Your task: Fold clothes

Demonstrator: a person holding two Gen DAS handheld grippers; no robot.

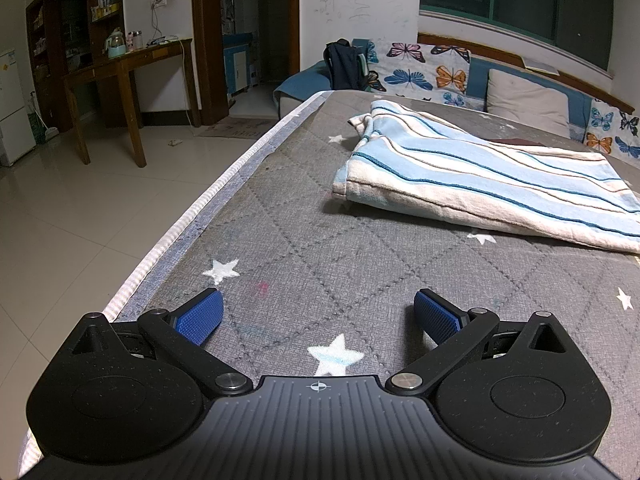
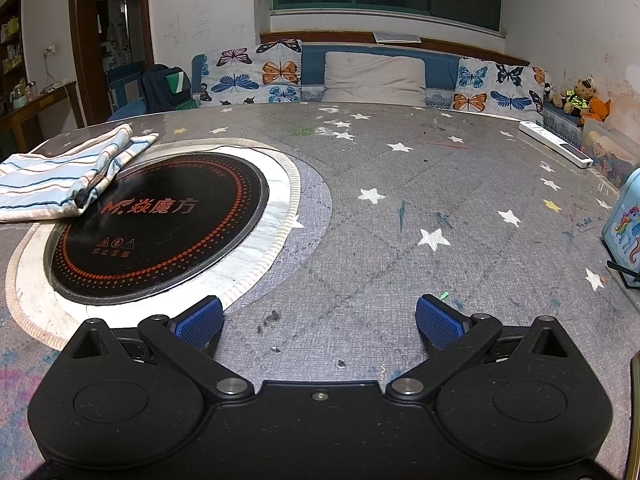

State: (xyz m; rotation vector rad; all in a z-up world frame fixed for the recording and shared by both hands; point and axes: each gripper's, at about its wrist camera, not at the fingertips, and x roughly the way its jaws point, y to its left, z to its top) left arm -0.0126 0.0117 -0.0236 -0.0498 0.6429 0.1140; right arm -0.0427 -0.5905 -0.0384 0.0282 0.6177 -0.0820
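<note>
A folded cloth with light blue, white and brown stripes (image 1: 480,176) lies on the grey star-patterned table cover (image 1: 320,240), ahead and to the right of my left gripper (image 1: 318,314). The left gripper is open and empty, low over the cover near the table's left edge. In the right wrist view the same cloth (image 2: 68,172) lies at the far left, partly over the rim of a round black induction hob (image 2: 160,228). My right gripper (image 2: 320,318) is open and empty, well to the right of the cloth.
A sofa with butterfly cushions (image 2: 256,76) and a beige pillow (image 2: 374,76) runs behind the table. A white power strip (image 2: 556,144) lies at the far right edge. A unicorn box (image 2: 626,224) stands at the right. A wooden desk (image 1: 124,80) stands on the tiled floor.
</note>
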